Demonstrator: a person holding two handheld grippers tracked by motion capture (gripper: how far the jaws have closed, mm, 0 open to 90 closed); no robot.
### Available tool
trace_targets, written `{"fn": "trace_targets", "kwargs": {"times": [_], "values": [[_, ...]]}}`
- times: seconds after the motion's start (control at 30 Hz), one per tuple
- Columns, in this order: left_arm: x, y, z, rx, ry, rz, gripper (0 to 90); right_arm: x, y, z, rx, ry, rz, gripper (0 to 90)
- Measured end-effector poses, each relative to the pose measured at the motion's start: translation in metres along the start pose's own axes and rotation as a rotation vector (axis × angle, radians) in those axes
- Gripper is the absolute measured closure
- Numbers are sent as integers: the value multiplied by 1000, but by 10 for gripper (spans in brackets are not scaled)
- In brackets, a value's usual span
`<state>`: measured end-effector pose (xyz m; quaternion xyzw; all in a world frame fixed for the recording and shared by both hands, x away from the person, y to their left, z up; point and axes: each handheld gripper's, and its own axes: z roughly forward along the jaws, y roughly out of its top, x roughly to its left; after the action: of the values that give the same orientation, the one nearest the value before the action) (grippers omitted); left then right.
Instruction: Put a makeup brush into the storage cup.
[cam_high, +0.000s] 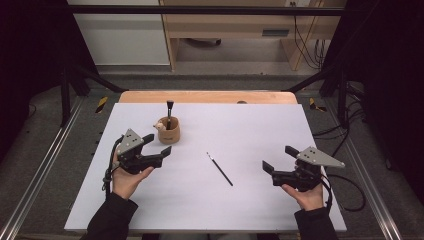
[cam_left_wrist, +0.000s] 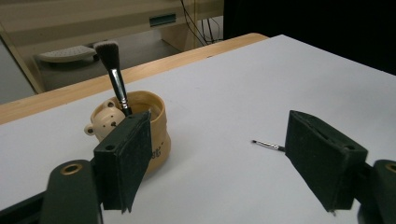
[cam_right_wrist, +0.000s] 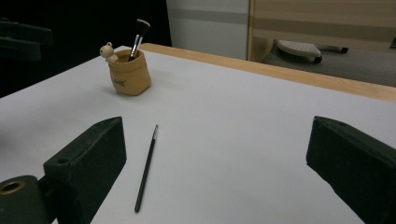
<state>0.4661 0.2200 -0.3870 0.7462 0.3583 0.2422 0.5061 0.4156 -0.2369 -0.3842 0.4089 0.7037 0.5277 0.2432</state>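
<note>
A person holds a pair of tongs in each hand over a white counter (cam_high: 260, 125). The left tongs (cam_high: 159, 144) are released, with nothing between them, just beside a tan cup (cam_high: 169, 131) with a small bear figure on its rim; a makeup brush (cam_high: 169, 112) stands upright in the cup. The right tongs (cam_high: 278, 158) are also released and empty. A thin black brush (cam_high: 220, 169) lies flat on the counter between the two tongs, apart from both.

left claw (cam_high: 159, 143) and right claw (cam_high: 278, 159) both gape, empty.
</note>
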Motion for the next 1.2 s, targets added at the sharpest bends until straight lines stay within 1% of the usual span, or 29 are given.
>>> {"fn": "trace_targets", "kwargs": {"times": [0.13, 0.2, 0.27, 0.37, 0.43, 0.47, 0.53, 0.67, 0.77, 0.83, 0.9, 0.93, 1.0, 1.2], "values": [[-4, -6, -3, 3, -2, 15, 198, 0, 0, 0, 0, -1, 0, 54], [-6, -10, -6, -1, -5, 13, 191, 0, 0, 0, -1, -1, -1, 54], [-6, -14, -8, -1, -15, 6, 185, -1, 0, -1, -1, -2, 0, 54], [-5, -19, -11, -3, -17, 4, 173, -1, 0, -1, 0, -3, 0, 54], [-5, -22, -13, -2, -14, 0, 169, -1, 0, -1, 1, -2, 2, 54], [-4, -23, -14, 1, -11, 0, 149, -1, 0, -1, 0, -2, 1, 54], [-4, -25, -16, -6, -7, -5, 139, -1, -1, -1, 0, -3, 2, 54], [-3, -28, -20, -9, -11, -20, 120, -1, -1, -1, 1, -4, 1, 53], [0, -33, -26, -4, -6, -25, 108, -2, -2, 0, 4, -7, 8, 54], [1, -34, -28, -3, -1, -26, 103, -3, -3, 0, 7, -13, 0, 54], [2, -34, -29, -4, 2, -27, 101, -3, -3, 0, 7, -13, -1, 54], [3, -34, -30, -13, 4, -32, 101, -3, -3, 1, 8, -13, -3, 53], [3, -34, -31, -13, 5, -29, 101, -3, -3, 1, 7, -12, -3, 54], [4, -36, -29, -5, 6, -32, 100, -2, -4, 3, 19, -14, -9, 53]]}}
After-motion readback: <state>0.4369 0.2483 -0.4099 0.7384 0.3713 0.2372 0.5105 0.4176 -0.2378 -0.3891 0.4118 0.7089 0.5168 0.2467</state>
